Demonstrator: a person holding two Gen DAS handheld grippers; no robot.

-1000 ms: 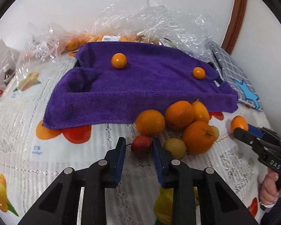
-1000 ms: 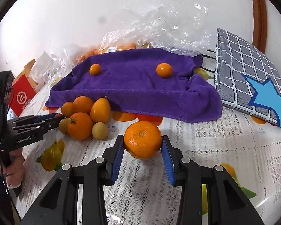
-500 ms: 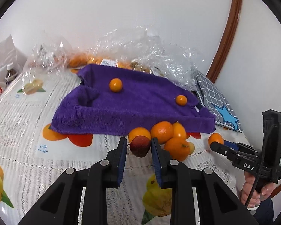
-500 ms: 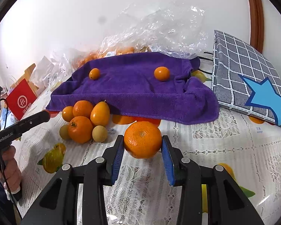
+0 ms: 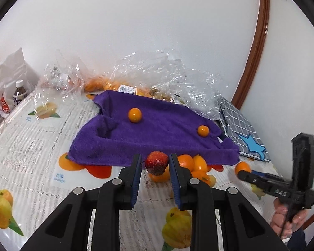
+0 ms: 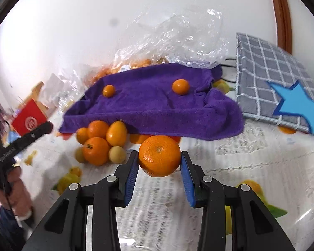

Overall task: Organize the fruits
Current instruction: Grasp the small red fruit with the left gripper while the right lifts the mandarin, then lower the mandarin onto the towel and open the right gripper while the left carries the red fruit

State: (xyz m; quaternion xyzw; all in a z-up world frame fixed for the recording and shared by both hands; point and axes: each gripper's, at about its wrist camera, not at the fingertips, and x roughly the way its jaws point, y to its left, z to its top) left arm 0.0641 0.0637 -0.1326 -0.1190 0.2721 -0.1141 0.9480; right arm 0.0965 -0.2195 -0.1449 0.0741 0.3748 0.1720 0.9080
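Note:
My left gripper (image 5: 153, 164) is shut on a small red fruit (image 5: 156, 162) and holds it above the tablecloth, in front of the purple towel (image 5: 157, 133). My right gripper (image 6: 159, 158) is shut on a large orange (image 6: 159, 155), lifted in front of the towel (image 6: 152, 104). Two small oranges lie on the towel, one at the left (image 5: 134, 115) and one at the right (image 5: 203, 131). A pile of oranges and pale fruits (image 6: 102, 142) lies at the towel's front edge. The pile also shows in the left wrist view (image 5: 193, 167).
Clear plastic bags with fruit (image 5: 157, 79) lie behind the towel. A grey checked cushion with a blue star (image 6: 278, 92) lies to the right. A red box (image 6: 29, 121) and a bottle (image 5: 18, 94) stand at the far left. The wall is close behind.
Both grippers have risen with their fruit. The left one lifted the red fruit off the table beside the pile; the right one lifted the orange and moved toward the towel.

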